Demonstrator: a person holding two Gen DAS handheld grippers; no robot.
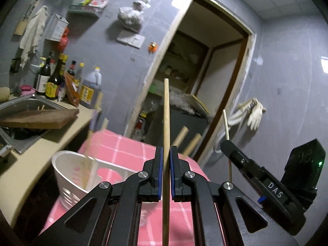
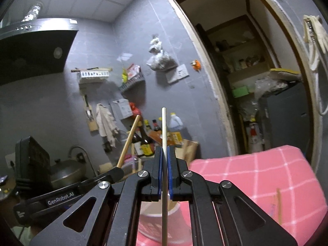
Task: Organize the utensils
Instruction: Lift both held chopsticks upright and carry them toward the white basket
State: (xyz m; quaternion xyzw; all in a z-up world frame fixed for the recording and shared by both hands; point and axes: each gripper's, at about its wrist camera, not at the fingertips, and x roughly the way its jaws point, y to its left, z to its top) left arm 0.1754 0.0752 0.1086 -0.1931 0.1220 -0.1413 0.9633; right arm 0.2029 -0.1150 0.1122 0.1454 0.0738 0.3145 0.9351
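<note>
Left claw clenched on a tan wooden chopstick, right claw on a pale one; both upright above the white plastic holder on the pink-checked table. Light, stiff, smooth: likely to pivot, so grip mid-shaft.
</note>
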